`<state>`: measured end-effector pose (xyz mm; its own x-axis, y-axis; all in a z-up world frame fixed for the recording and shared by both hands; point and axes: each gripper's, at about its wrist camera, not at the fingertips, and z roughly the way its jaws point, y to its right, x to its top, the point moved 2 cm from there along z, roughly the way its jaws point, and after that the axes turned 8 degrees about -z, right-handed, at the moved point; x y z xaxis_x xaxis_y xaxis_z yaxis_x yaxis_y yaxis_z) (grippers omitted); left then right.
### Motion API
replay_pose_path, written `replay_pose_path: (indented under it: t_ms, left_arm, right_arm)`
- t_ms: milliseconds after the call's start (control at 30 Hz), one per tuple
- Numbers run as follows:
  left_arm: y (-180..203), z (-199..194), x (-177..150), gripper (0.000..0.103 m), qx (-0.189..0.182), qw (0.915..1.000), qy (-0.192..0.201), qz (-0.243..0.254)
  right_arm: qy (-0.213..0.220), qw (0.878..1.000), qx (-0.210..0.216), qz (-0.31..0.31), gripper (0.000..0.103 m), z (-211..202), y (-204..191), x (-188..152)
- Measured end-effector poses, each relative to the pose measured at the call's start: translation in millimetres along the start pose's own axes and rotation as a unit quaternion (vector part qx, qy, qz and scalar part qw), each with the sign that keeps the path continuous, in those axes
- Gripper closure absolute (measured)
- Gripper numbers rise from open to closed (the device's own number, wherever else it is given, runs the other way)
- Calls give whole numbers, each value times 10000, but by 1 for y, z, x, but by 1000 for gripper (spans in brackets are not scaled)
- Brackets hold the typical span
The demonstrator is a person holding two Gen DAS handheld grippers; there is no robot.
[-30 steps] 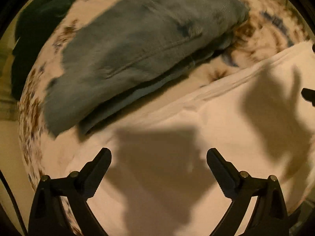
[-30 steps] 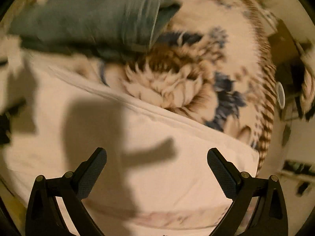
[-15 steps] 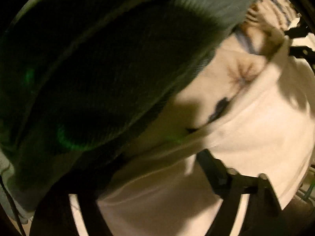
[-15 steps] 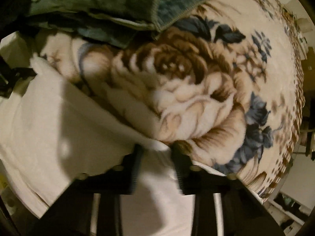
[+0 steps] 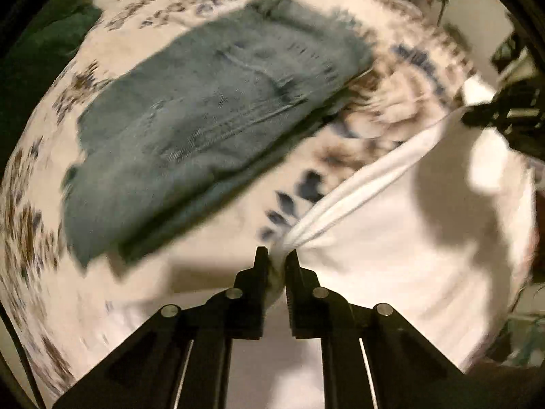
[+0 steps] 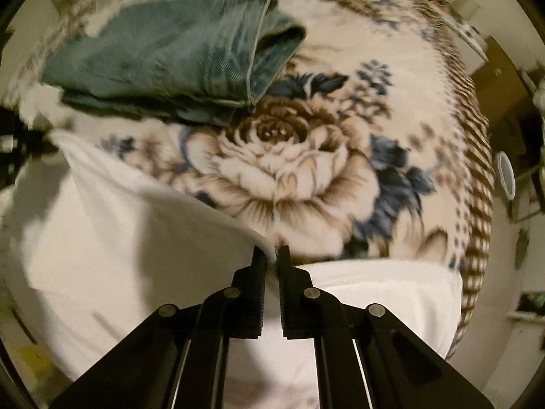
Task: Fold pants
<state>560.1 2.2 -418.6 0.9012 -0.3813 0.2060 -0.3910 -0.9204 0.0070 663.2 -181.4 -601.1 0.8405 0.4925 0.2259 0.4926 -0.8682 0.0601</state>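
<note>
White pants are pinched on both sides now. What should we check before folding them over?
1. Left hand-held gripper shut on the white pants: ok.
2. Right hand-held gripper shut on the pants' edge: ok.
3. Edge between the two grips stretched straight: ok.
4. Folded jeans lie apart from the white pants: ok.
5. Floral blanket flat underneath: ok.
6. All fabric layers caught in each grip: cannot tell.

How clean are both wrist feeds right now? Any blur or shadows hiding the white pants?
Left wrist view: heavy motion smear across the folded jeans and floral blanket; dark shadows fall on the white pants, grip point readable. Right wrist view: sharper, mild edge blur, one shadow patch on the fabric.
</note>
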Motion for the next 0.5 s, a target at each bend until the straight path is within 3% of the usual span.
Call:
replay_pose_path:
  t_ms: [33,100,133,200,333,500]
  left_arm:
    - [9,-12,-14,96,42,9999,123,-83]
    - [33,-34,-57,96,-232,9983,221,-492]
    - [46,-45,-101,96,-307,9961,273,-782]
    - [77,-45,-152,96,-512,9907,200,-1242]
    - [123,-12,-243,96,-775,9676,-464,-2358]
    - [166,43,-323,96,-806,9414,-992,-3121]
  right_arm:
    - [104,9999,37,65,95,-15,-5,-9]
    - [210,9996,50,189,95,-37,-27,-28]
    - [217,9993,112,271,95,-50,-36,-49]
    - [149,9987,223,434,95,-60,-62,-78]
    - [-286,9969,450,583,96,-57,-105,-157]
    - [-838,9938,522,504,95,-14,-141,-224]
